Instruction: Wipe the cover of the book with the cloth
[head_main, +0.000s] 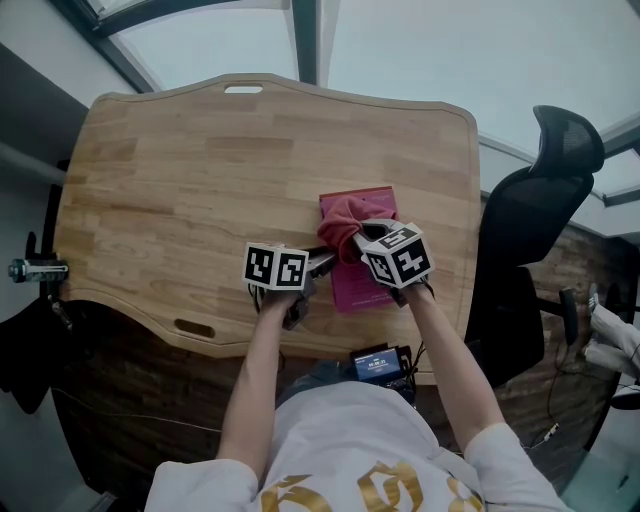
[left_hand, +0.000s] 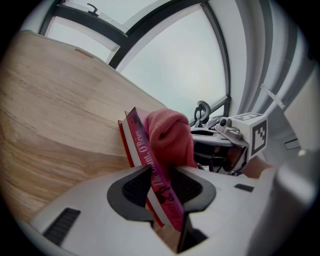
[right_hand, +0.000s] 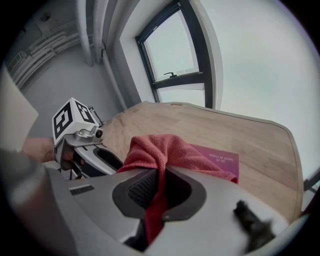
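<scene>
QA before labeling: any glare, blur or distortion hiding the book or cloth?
Head view: even daylight, sharp, no glare on the book. Left gripper view: strong fisheye bend, dark corners, spine print legible. Right gripper view: same fisheye vignette, window washed out pale, cloth weave crisp.

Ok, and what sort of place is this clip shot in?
Most likely an office or study: a large wooden desk, a black mesh-backed office chair beside it, and big dark-framed windows beyond the desk.
</scene>
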